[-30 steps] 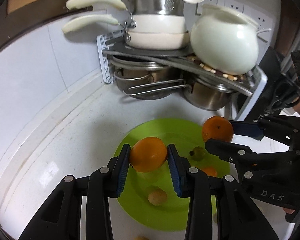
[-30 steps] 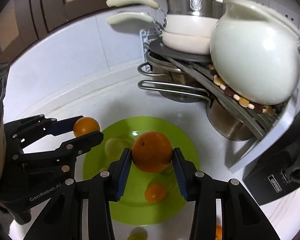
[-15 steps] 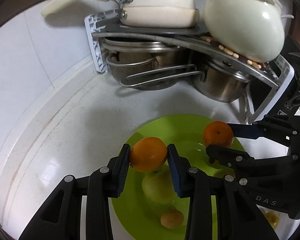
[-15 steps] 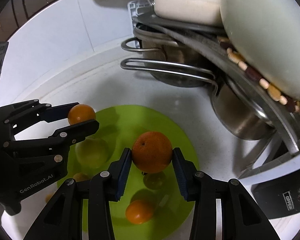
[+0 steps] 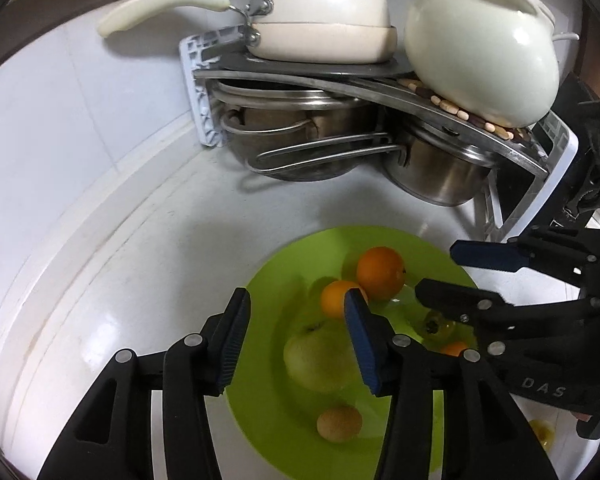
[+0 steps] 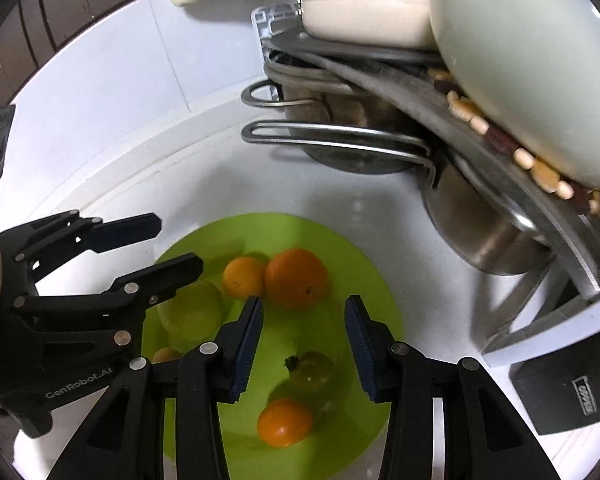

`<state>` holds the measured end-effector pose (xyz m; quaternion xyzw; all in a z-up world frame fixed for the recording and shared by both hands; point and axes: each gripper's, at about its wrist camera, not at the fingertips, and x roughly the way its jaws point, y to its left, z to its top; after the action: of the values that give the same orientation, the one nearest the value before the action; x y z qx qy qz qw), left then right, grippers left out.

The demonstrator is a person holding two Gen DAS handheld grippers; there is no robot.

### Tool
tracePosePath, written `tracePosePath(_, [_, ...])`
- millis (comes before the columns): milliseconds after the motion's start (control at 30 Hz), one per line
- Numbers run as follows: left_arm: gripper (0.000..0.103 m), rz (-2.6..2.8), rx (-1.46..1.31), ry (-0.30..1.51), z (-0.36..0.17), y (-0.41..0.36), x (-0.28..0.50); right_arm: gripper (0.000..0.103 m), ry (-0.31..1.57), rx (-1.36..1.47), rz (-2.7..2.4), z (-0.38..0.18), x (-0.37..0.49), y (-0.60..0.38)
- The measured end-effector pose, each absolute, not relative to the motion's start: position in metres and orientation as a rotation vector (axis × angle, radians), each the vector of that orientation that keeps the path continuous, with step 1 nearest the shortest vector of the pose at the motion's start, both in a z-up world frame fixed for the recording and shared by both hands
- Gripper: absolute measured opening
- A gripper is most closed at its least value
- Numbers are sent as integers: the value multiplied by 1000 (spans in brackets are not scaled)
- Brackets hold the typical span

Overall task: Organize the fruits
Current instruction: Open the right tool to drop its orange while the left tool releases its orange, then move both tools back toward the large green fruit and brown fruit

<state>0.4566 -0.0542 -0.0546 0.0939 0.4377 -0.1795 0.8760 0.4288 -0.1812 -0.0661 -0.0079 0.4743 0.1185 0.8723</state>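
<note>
A green plate (image 5: pixel 268 420) (image 6: pixel 364 276) on the white counter holds the fruit. A small orange (image 5: pixel 334 298) (image 6: pixel 242 276) and a bigger orange (image 5: pixel 380 272) (image 6: pixel 296 278) lie side by side on it, past the fingertips. My left gripper (image 5: pixel 297 296) (image 6: pixel 179 243) hangs over the plate's left part. Its jaws are opening and nothing is between them. My right gripper (image 6: pixel 303 302) (image 5: pixel 436 268) stands open, its pads clear of the bigger orange. A green apple (image 5: pixel 320 356) (image 6: pixel 192 308), a brown fruit (image 5: pixel 339 424), a small stemmed fruit (image 6: pixel 310 370) and another orange (image 6: pixel 284 422) also lie there.
A dish rack (image 5: pixel 204 92) stands close behind the plate, stacked with steel pots (image 5: pixel 440 172), a cream pan (image 5: pixel 320 28) and a white pot (image 5: pixel 480 40). Long steel handles (image 6: pixel 332 136) stick out towards the plate. A yellow fruit (image 5: pixel 540 432) lies off the plate at the right.
Both oranges have left the jaws and now rest on the plate. The left jaws have widened. The view of both grippers has closed in on the plate.
</note>
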Motion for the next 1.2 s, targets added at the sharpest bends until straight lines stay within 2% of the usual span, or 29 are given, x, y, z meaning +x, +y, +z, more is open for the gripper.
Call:
tracePosePath(400, [48, -333, 171, 847, -19, -36, 415, 43, 912, -16, 252, -33, 392, -177])
tracePosePath(567, [53, -325, 160, 800, -2, -28, 392, 43, 867, -26, 249, -17, 369, -176])
tracePosePath(833, [60, -315, 134, 731, 19, -22, 351, 54, 806, -13, 248, 4, 335, -175])
tracePosePath(1200, [66, -289, 73, 680, 36, -5, 301, 54, 748, -41, 246, 24, 289, -162])
